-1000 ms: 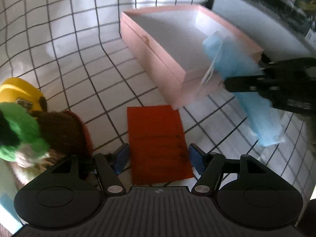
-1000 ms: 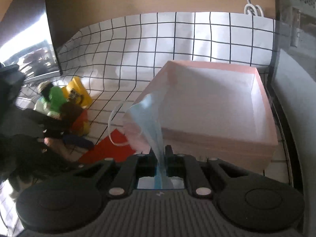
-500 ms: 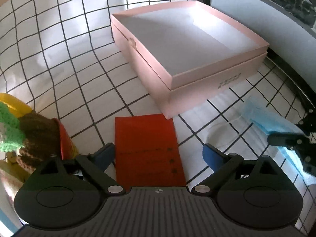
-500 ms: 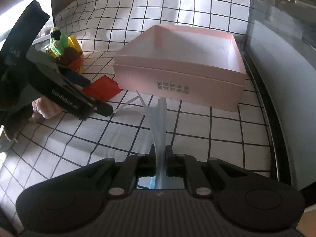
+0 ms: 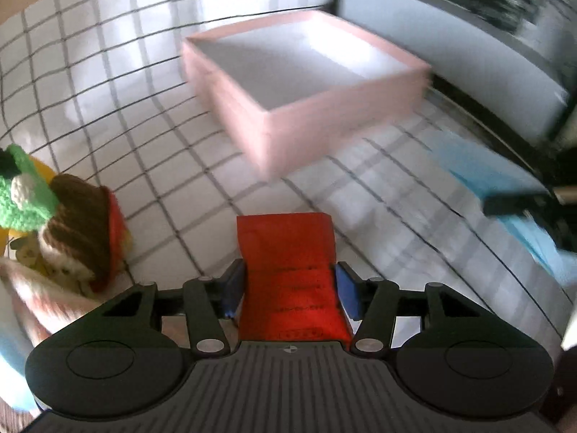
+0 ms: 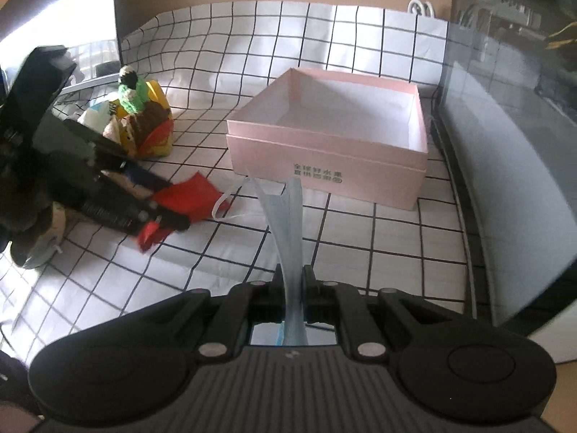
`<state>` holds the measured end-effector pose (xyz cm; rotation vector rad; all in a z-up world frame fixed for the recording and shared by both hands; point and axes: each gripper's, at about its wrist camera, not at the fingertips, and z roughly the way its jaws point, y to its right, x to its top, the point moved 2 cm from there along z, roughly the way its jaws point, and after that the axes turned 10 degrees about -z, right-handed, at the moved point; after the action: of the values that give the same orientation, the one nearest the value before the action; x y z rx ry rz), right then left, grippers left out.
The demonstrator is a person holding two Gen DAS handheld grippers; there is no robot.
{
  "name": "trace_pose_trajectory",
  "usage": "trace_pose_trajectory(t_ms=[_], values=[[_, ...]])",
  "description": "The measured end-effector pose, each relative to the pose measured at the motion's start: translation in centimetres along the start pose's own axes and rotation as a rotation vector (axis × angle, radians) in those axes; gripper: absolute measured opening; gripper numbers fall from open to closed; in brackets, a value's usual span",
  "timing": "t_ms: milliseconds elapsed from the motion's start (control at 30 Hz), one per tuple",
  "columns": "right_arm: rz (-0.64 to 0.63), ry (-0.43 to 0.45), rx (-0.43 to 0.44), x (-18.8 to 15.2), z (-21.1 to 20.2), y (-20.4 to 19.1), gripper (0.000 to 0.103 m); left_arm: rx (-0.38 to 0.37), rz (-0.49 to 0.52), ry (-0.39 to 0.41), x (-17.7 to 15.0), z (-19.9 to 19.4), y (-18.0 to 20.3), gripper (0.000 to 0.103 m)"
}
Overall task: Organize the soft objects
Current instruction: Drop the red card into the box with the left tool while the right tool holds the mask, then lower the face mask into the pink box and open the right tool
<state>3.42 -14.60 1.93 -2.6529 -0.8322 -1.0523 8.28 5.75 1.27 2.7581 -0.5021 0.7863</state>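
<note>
While the left gripper point(image 5: 288, 290) pinches the flat red cloth point(image 5: 288, 270) by the open pink cardboard box point(image 6: 335, 137), only the right view shows the right gripper point(image 6: 293, 274) clamping the light-blue face mask point(image 6: 288, 216).

Black ribbed left gripper point(image 5: 290, 285) body, blue pads point(image 5: 347, 294), silver screws, round black discs, right gripper point(image 6: 293, 278) alike

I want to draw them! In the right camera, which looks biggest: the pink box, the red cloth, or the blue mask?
1. Pink box, clearly biggest.
2 and 3. Blue mask and red cloth look alike; the mask is nearer and seen edge-on, so no ranking.
</note>
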Motion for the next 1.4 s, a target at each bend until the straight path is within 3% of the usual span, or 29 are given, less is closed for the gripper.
trace_pose_trajectory(t_ms=[133, 233, 333, 433, 500, 600, 733, 933, 1033, 1133, 1167, 1200, 1233, 1267, 1400], values=[[-0.02, 0.008, -0.015, -0.2, -2.5, 0.0, 0.008, -0.055, 0.037, 0.032, -1.1, -3.1, 2.7, 0.058], [-0.017, 0.022, -0.038, 0.2, -4.9, 0.4, 0.008, -0.115, 0.047, 0.081, 0.0, -6.6, 4.4, 0.058], [0.006, 0.07, -0.046, 1.3, -7.3, 1.2, 0.008, -0.129, 0.069, 0.187, 3.6, -10.1, 5.6, 0.059], [0.012, 0.136, -0.06, 2.6, -9.1, 1.6, 0.008, -0.12, -0.001, 0.312, 9.4, -11.6, 5.0, 0.062], [0.01, 0.163, -0.065, 3.0, -9.6, 1.5, 0.008, -0.161, -0.063, 0.374, 12.9, -10.9, 4.2, 0.068], [0.006, 0.172, -0.071, 3.2, -9.2, 1.0, 0.008, -0.218, -0.15, 0.321, 17.3, -6.6, 3.0, 0.064], [0.026, 0.148, -0.085, 2.8, -8.2, 0.4, 0.008, -0.108, -0.26, 0.279, 18.7, -1.9, 1.4, 0.063], [0.069, 0.168, -0.073, 4.6, -7.0, 2.2, 0.008, -0.183, -0.399, 0.338, 13.1, -5.1, -1.4, 0.063], [0.126, 0.24, -0.053, 8.7, -5.7, 4.3, 0.008, -0.205, -0.443, 0.363, 8.2, -8.1, -2.3, 0.063], [0.198, 0.297, -0.023, 13.8, -2.7, 6.5, 0.008, -0.232, -0.505, 0.336, 3.3, -9.9, -2.4, 0.063], [0.214, 0.312, -0.013, 15.1, -1.4, 7.1, 0.012, -0.227, -0.526, 0.328, 1.7, -10.4, -2.5, 0.063], [0.222, 0.307, -0.002, 16.3, 0.5, 7.6, 0.019, -0.219, -0.543, 0.322, 0.3, -10.9, -2.8, 0.063], [0.227, 0.277, -0.009, 17.1, 2.2, 7.8, 0.037, -0.2, -0.563, 0.314, -1.5, -11.4, -3.1, 0.063], [0.245, 0.245, -0.034, 17.4, 3.7, 8.0, 0.046, -0.176, -0.578, 0.308, -2.8, -11.8, -3.5, 0.063], [0.304, 0.238, -0.037, 16.3, 5.2, 8.2, 0.047, -0.01, -0.663, 0.266, -8.3, -13.4, -5.8, 0.063]])
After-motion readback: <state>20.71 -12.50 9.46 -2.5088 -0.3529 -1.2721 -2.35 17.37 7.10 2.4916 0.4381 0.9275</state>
